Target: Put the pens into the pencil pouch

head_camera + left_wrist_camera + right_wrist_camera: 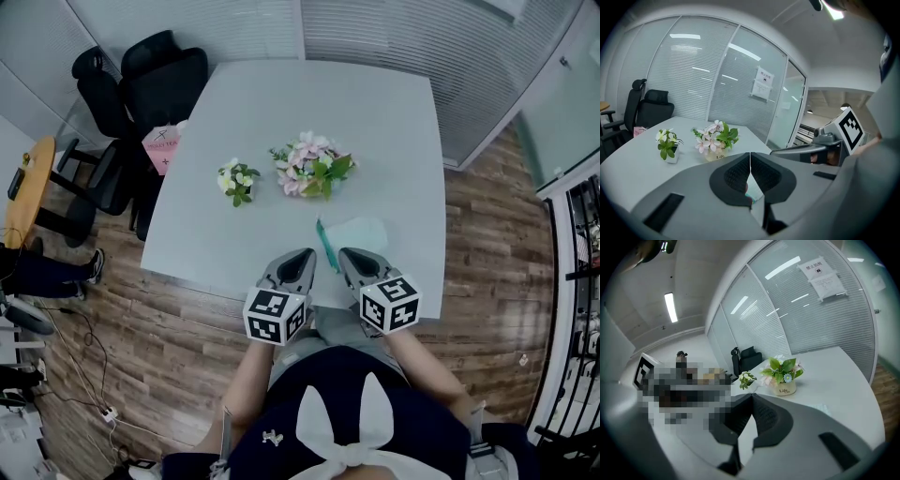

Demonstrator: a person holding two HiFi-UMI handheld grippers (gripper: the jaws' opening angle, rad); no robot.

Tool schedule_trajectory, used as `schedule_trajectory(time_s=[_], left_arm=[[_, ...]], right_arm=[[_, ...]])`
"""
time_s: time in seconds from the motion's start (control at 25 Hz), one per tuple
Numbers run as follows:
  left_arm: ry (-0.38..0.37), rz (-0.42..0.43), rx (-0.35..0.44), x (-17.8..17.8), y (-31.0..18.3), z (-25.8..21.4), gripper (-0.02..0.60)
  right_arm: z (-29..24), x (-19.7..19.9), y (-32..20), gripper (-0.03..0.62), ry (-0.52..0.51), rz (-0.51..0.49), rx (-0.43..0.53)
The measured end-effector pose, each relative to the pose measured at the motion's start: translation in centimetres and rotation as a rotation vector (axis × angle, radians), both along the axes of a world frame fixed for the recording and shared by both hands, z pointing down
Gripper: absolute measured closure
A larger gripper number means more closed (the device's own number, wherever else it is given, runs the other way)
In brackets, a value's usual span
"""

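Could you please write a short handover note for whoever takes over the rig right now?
Left gripper: shut, empty, over the near edge of the table.
Right gripper: shut, empty, beside it.
Pencil pouch: flat on the table just beyond the grippers; a slim teal thing, perhaps a pen, lies along its left edge.
Done: no other pens loose in view; the pouch's contents cannot be told.
Left: check the teal thing; put it in if loose.
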State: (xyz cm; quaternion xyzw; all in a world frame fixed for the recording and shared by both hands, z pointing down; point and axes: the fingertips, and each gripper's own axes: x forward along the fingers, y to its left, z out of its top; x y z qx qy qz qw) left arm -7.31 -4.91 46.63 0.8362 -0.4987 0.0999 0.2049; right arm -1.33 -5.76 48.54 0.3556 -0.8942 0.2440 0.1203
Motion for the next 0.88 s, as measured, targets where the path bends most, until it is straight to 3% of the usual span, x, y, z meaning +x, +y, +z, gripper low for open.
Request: schedule_trajectory(time_s=[0.4,0.64,0.88], left_arm=[[-0.004,-0.022,0.03,-0.3,1.6,-1.1,0.558],[-0.064,-0.027,0.041,-0.6,2.1,-1.3,0.558],[-0.046,-0.033,0.05,-0.7,2.3,-1.9,0.558]], right_arm=[[-1.4,-0.4,1.5,0.592,0.026,-0.038,0.056],[-1.3,-0.4,1.9,0.592,0.041,-0.028,0.059],[-1.6,-0.4,2.2,0.592,0.037,-0.021,0.046]])
